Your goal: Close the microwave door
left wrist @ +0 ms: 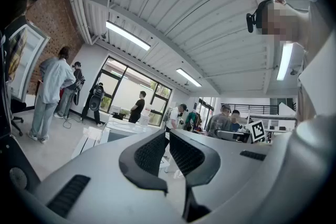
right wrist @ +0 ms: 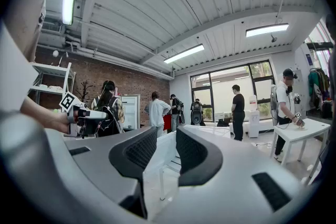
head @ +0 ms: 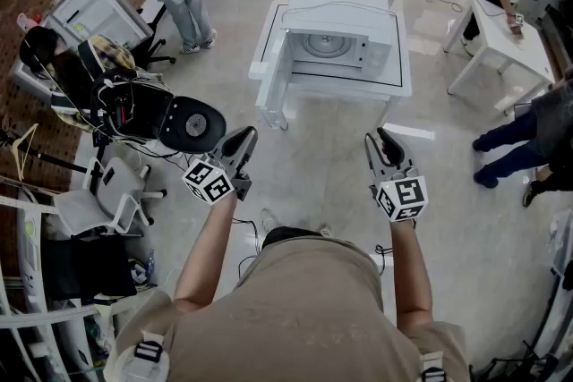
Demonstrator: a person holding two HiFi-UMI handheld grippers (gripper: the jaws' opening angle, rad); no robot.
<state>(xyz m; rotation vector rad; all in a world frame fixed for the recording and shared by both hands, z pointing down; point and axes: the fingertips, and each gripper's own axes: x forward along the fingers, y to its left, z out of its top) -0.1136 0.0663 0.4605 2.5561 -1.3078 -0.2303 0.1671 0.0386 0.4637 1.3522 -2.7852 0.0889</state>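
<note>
A: Head view first. Where is the oven?

B: The white, box-shaped microwave (head: 345, 49) sits on a flat white desk (head: 340, 87) straight ahead, well apart from both hands. Its cavity is open to view, with a round turntable plate inside. The slab-like white door (head: 269, 80) stands swung out at its left side.

A: And the tools?

B: The left gripper (head: 242, 139) and the right gripper (head: 383, 140) are held level over the pale, glossy floor (head: 331, 157). Each has dark, curved fingers and a marker cube (head: 209, 182) printed with black-and-white squares. Neither touches anything.

A: Left gripper view?

B: Smooth grey plastic shells carry two black fingers (left wrist: 149, 153) with dimpled, rubbery inner faces. They are drawn almost together, with only a slit between them and nothing in it. Overhead runs a ribbed white metal ceiling (left wrist: 173, 18).

A: Right gripper view?

B: It has the same shape: black, textured fingers (right wrist: 197, 152), nearly pressed together, and the narrow gap is empty. Through the gap I see the white desk's edge and a thin leg. Farther off are a rough red brick wall (right wrist: 105, 81) and tall glazed windows (right wrist: 218, 86).
</note>
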